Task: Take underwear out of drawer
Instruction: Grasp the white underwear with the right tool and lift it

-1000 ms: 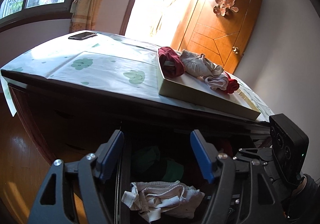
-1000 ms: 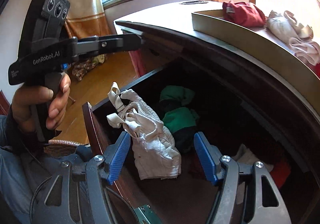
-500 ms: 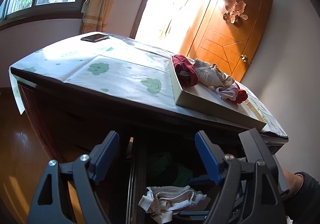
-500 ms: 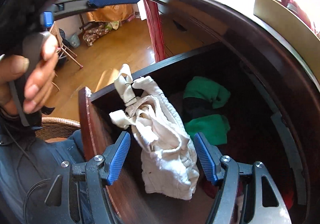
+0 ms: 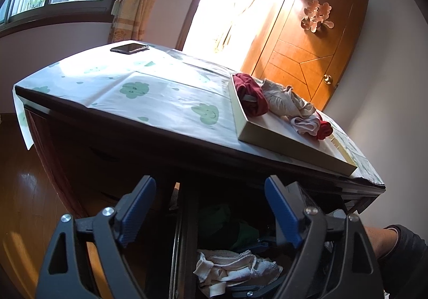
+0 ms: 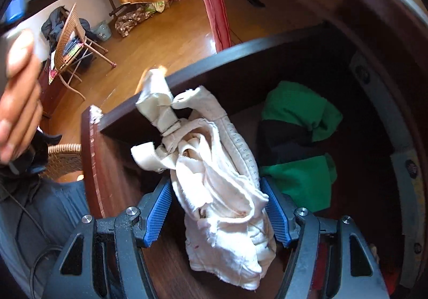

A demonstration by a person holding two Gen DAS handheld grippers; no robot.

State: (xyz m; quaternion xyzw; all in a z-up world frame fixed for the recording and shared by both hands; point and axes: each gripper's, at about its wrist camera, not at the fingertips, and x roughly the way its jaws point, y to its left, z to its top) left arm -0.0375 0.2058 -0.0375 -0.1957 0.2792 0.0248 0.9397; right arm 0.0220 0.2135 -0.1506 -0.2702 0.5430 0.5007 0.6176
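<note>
Now right gripper [image 6: 216, 212] straddles white underwear [image 6: 222, 205], jaws seemingly not clamping.

I count four bundled garments on the tray [image 5: 281, 144], one phone [image 5: 129, 48] on the tablecloth, one cream underwear [image 6: 219, 178] and two green garments [image 6: 299, 111] in my drawer [image 6: 187, 77].

Lighting, left wrist view: you face a doorway [image 5: 235, 4] blown out to white; sunlight glares off the tabletop [image 5: 128, 85], while the drawer [image 5: 227, 221] beneath sits in deep shadow. Right wrist view: your floor [image 6: 165, 39] shows a bright sheen, the drawer interior stays dim. Both views: strong fisheye bending at edges; black corners. A blurred hand [image 6: 18, 95] is at the left edge.
</note>
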